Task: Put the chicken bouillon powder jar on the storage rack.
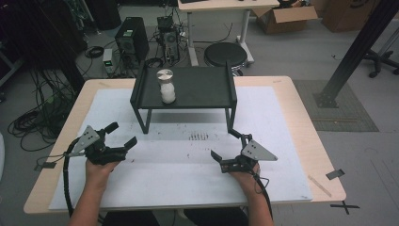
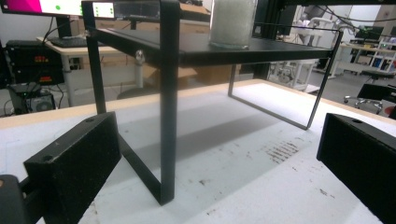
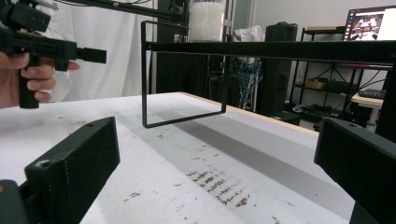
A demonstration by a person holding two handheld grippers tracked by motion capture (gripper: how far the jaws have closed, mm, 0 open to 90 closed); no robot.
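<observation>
on the black shelf (image 1: 197, 89) at the table's far side, w/ its long axis upright near the left end, stands the jar (image 1: 166, 86), ahead of and above both grippers, nearer the left gripper (image 1: 118, 135) than the right gripper (image 1: 227, 145), both w/ jaws spread, holding nothing.

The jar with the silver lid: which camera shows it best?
The high view: the whole jar shows there, lid and white contents, standing on the black shelf. The left gripper view and right gripper view catch its lower part.
</observation>
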